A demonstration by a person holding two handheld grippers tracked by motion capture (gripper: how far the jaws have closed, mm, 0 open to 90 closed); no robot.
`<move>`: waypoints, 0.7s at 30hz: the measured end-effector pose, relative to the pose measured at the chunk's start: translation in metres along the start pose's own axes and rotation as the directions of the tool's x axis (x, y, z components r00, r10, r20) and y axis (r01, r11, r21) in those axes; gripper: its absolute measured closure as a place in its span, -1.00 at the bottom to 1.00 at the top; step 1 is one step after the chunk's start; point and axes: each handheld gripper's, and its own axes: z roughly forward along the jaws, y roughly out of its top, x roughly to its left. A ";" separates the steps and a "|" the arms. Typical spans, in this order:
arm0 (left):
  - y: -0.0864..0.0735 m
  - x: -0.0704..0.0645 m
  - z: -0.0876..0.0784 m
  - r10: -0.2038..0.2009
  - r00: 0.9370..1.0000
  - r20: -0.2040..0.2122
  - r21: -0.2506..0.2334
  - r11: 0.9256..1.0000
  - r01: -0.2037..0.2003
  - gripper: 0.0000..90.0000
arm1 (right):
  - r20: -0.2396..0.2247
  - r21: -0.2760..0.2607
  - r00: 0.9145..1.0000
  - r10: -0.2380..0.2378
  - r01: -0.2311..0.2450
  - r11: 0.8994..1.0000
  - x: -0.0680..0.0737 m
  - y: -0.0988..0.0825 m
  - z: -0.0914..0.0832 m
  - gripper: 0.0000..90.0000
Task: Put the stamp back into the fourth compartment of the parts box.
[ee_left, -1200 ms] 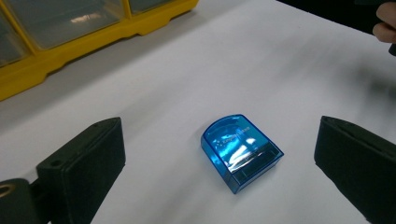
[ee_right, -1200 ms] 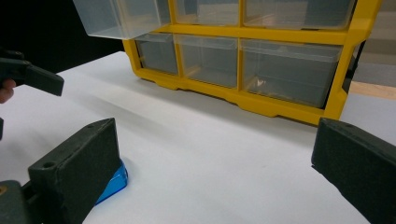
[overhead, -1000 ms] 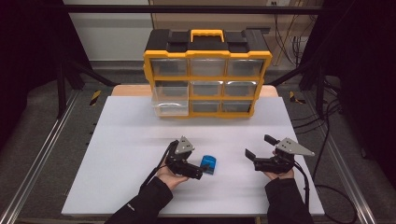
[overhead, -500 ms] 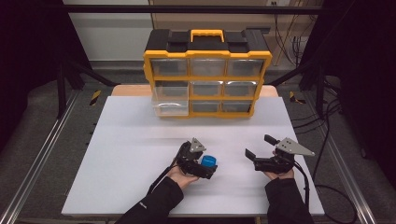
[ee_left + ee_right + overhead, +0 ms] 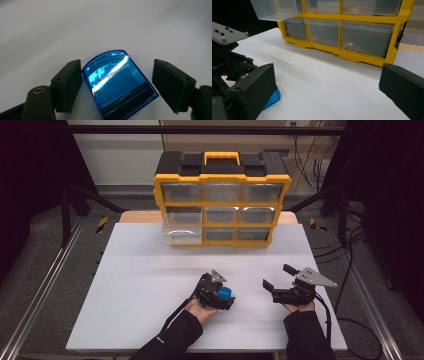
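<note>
The left gripper's fingers [image 5: 67, 86] have just been closing around the blue box [image 5: 119, 83], one touching its side, the other with a gap. The left gripper [image 5: 223, 296] lies low on the white surface [image 5: 145, 285], forearm entering from six o'clock. At three o'clock, the right gripper [image 5: 278, 276] rests with fingers spread, pointing toward eleven o'clock.

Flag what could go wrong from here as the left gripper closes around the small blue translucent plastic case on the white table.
1. The small blue translucent plastic case lies skewed between the left gripper jaws, which have just been closing. One pad is at its edge while the other stands clear, so it may twist or slide.
2. The case is glossy and lies flat on the white table; the pads could slip off.
3. The open right gripper sits close by and could be bumped on lifting.
</note>
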 end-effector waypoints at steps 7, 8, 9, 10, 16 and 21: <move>0.002 -0.003 0.001 -0.009 1.000 -0.023 0.021 1.000 0.010 -0.42 | 0.002 0.002 1.000 0.001 -0.001 1.000 0.000 0.000 0.001 -0.97; 0.003 -0.004 0.002 -0.010 1.000 -0.028 0.027 1.000 0.011 -0.42 | 0.001 0.004 1.000 0.000 0.000 1.000 0.000 0.000 0.001 -0.97; 0.004 -0.005 0.002 -0.008 0.999 -0.039 0.035 0.999 0.009 -0.41 | 0.002 0.003 1.000 0.000 0.000 1.000 0.000 0.000 0.001 -0.97; 0.004 -0.005 0.002 -0.008 0.999 -0.039 0.035 0.999 0.009 -0.41 | 0.002 0.003 1.000 0.000 0.000 1.000 0.000 0.000 0.001 -0.97; 0.006 -0.004 0.002 -0.034 0.999 -0.005 0.067 0.997 0.034 -0.25 | 0.004 0.000 1.000 0.001 -0.001 1.000 0.000 0.000 0.000 -0.97; 0.006 -0.005 0.002 -0.034 0.999 -0.005 0.071 0.997 0.035 -0.16 | 0.006 0.003 1.000 0.003 -0.003 1.000 0.000 0.000 0.000 -0.97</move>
